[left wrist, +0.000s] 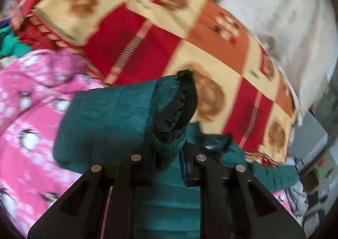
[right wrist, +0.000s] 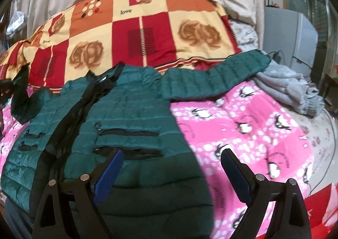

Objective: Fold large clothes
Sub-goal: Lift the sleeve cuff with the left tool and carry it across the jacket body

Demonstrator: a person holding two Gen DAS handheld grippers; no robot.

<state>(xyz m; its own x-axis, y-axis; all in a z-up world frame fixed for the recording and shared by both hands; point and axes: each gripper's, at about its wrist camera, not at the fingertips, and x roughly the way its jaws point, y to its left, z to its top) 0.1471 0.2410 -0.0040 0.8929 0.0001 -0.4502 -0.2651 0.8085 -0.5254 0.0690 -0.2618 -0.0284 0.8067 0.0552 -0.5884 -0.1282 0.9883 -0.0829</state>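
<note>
Gripping sleeve cuff (left wrist: 169,112), left gripper (left wrist: 169,150) jaws clamped; only right view shows jacket (right wrist: 126,112), right gripper (right wrist: 171,160) jaws wide.

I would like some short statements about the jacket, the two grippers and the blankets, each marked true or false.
1. The left gripper is shut on the jacket sleeve. True.
2. The right gripper is closed on the hem. False: its jaws are open.
3. The green jacket lies on a pink penguin blanket. True.
4. The other sleeve is folded across the chest. False: it stretches out sideways.
5. Grey clothing lies beyond the jacket. True.
</note>
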